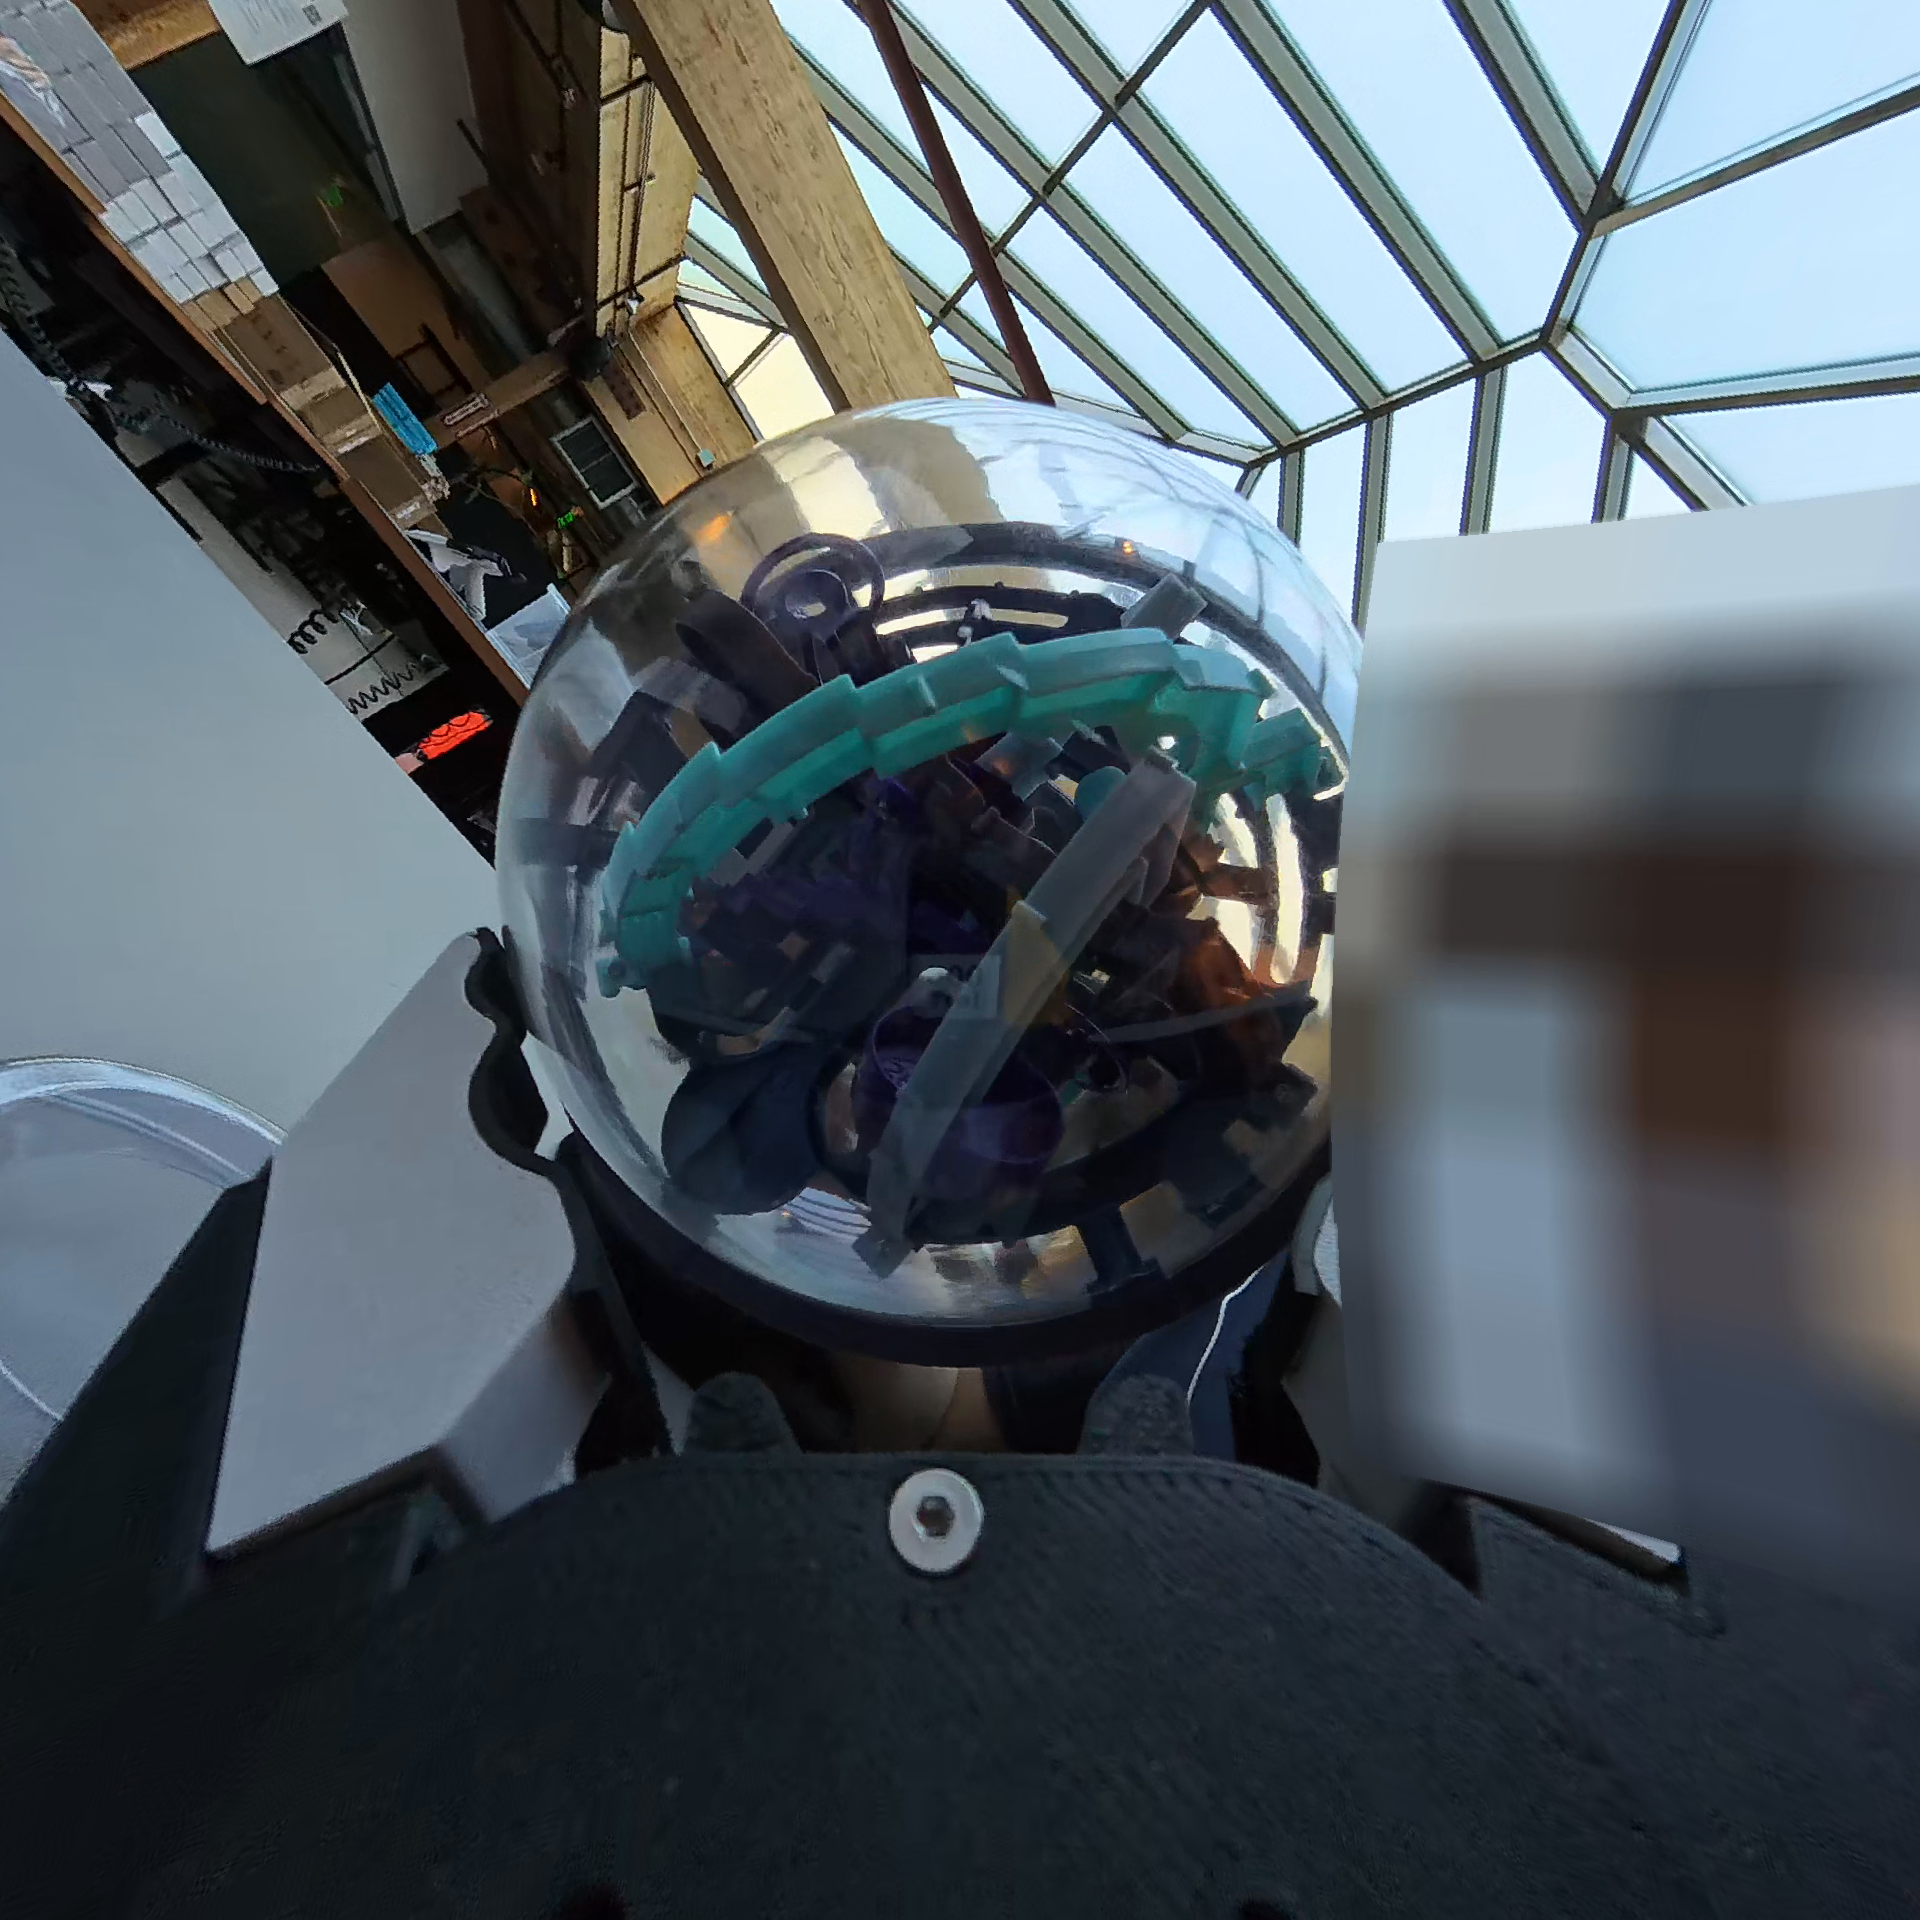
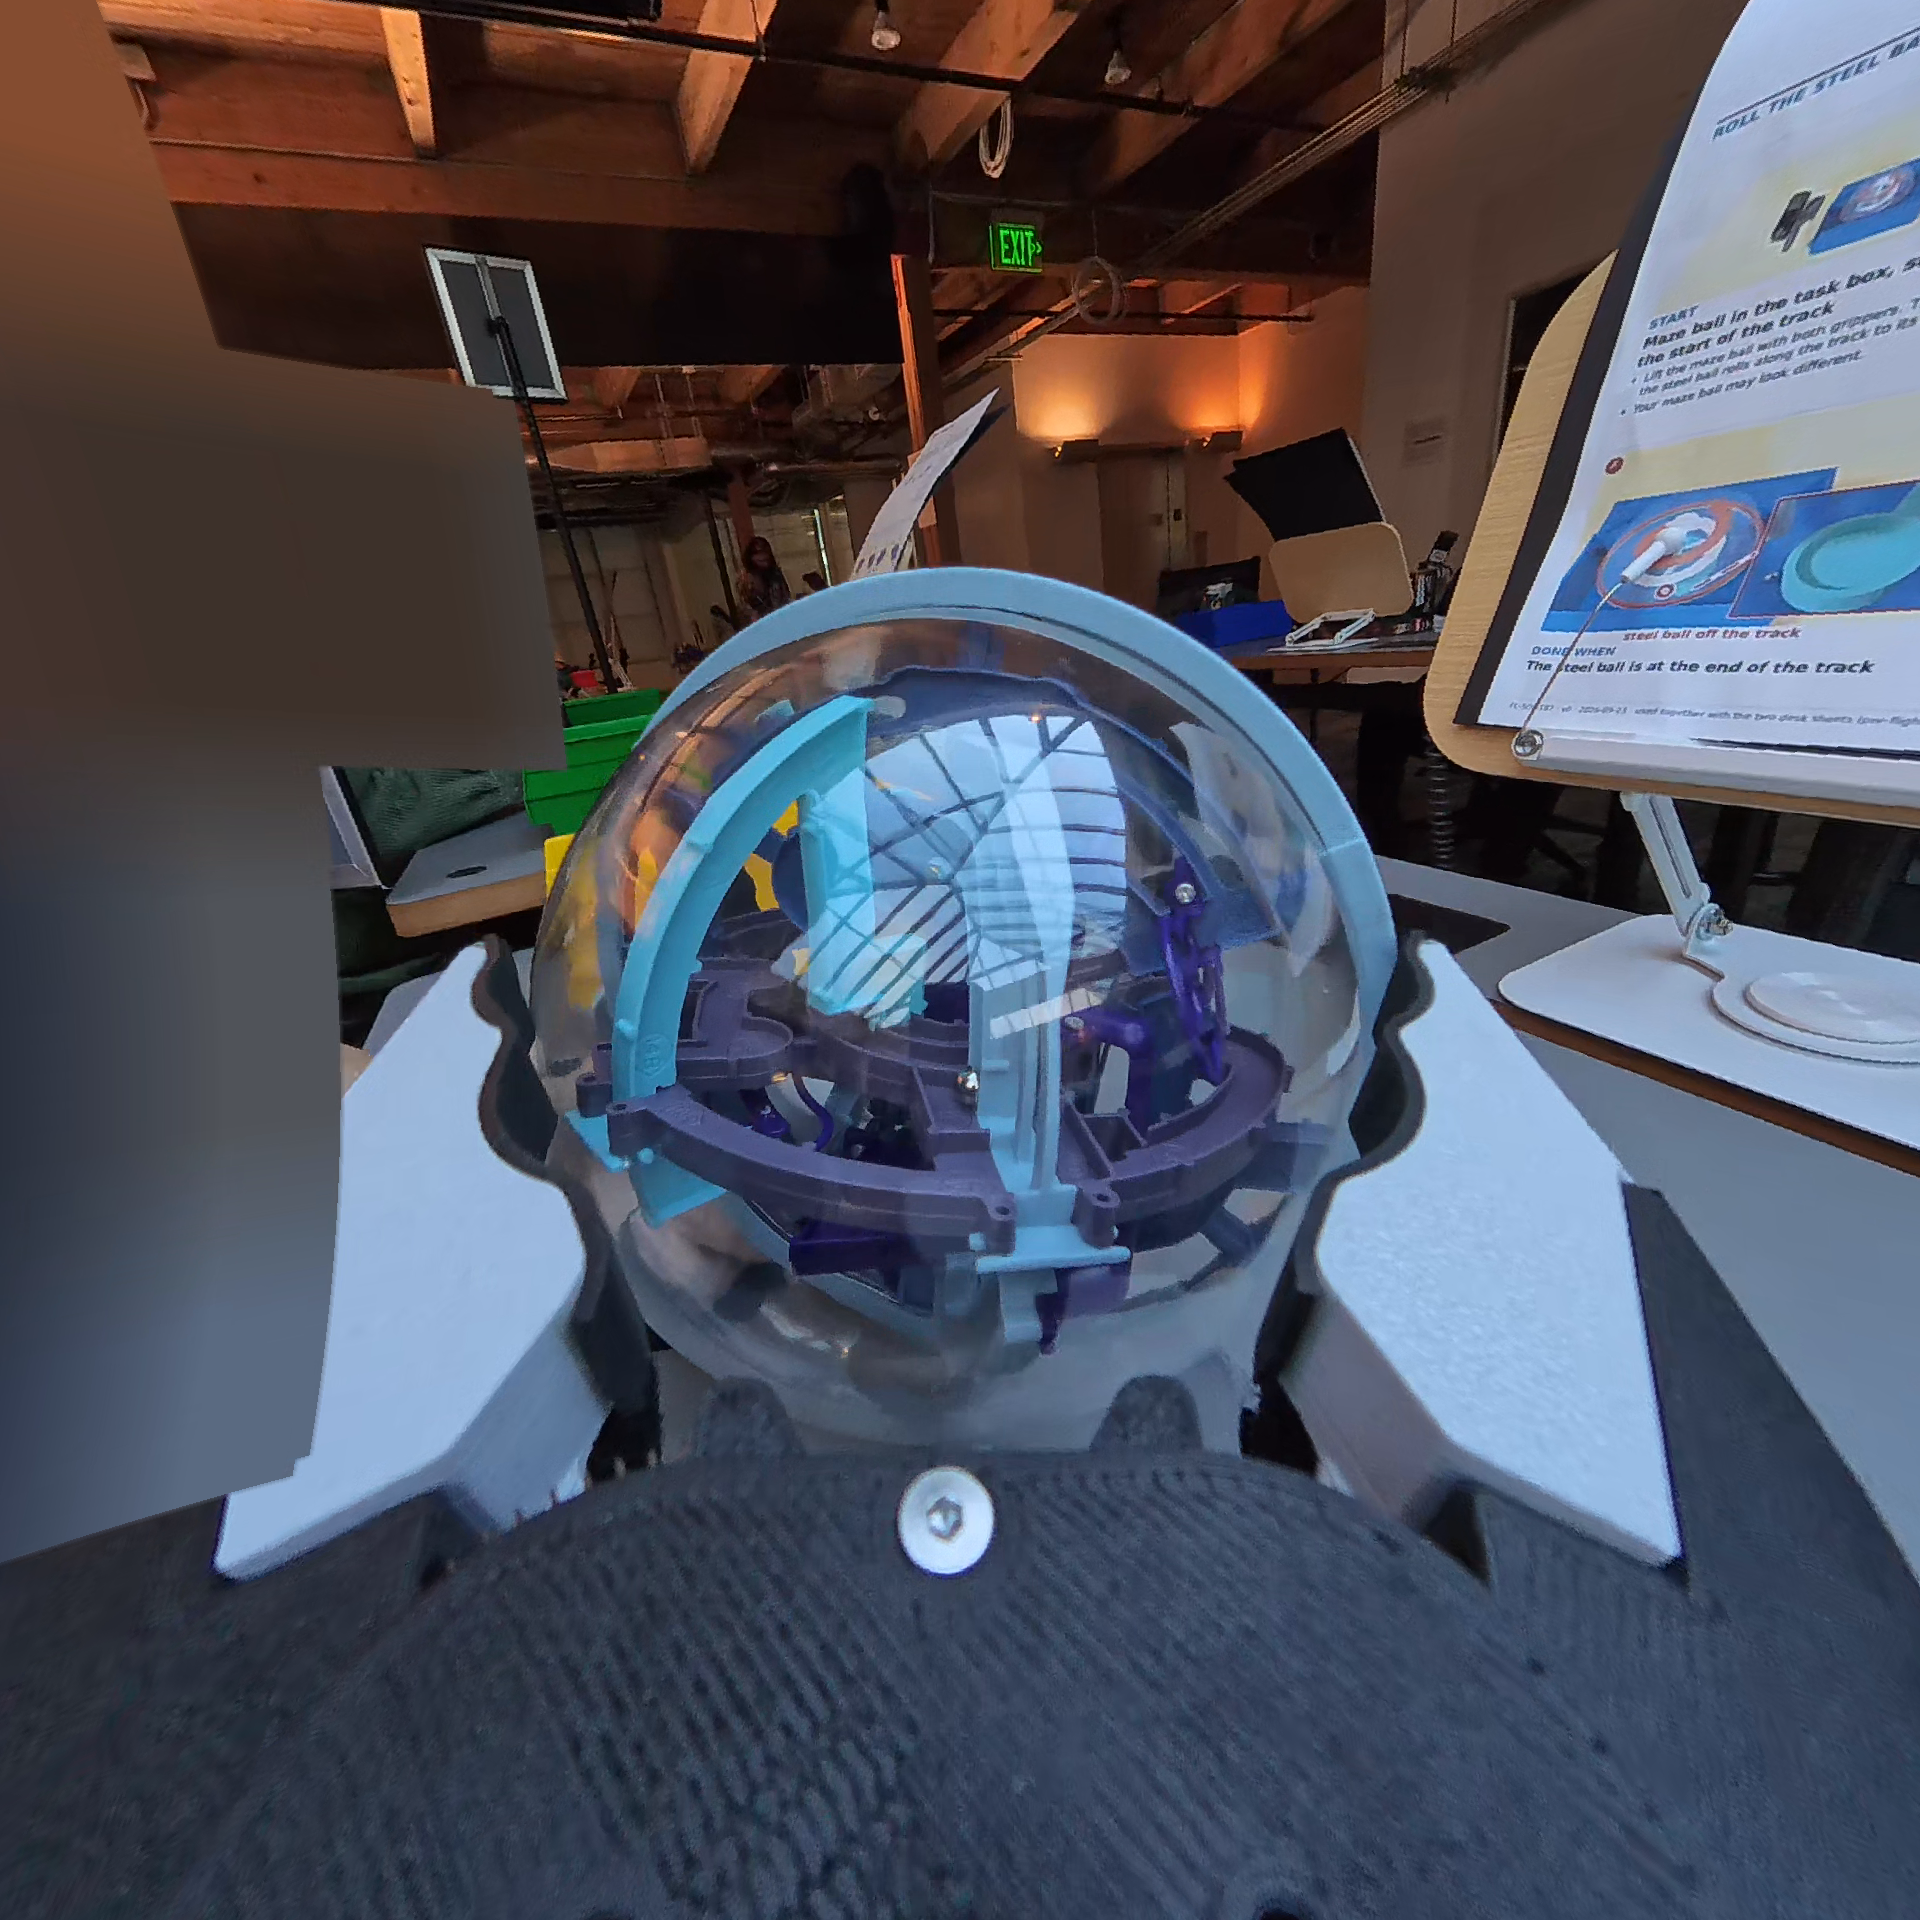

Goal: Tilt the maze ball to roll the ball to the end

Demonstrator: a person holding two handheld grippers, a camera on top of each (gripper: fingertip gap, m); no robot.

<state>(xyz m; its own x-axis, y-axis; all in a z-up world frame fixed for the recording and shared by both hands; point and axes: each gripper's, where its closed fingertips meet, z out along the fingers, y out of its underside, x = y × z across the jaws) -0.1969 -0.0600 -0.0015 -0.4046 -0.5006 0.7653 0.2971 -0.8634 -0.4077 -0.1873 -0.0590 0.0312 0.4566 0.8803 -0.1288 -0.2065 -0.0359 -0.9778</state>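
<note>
The maze ball [image 2: 956,997] is a clear sphere with teal, pale blue and purple tracks inside. My right gripper [image 2: 951,987] is shut on it, a white finger [image 2: 447,1226] on each side. A small steel ball [image 2: 968,1081] sits on a purple track near the middle, beside a pale blue arch. In the left wrist view the maze ball [image 1: 925,883] fills the centre against a skylight. My left gripper [image 1: 914,1039] is shut on it. Its left finger [image 1: 395,1247] shows; a blurred patch hides the right one.
An instruction sheet on a wooden stand [image 2: 1714,416] rises at the right, its white base [image 2: 1766,997] on the table. Green bins [image 2: 592,758] stand behind at the left. A wooden beam [image 1: 790,187] and skylight bars are overhead.
</note>
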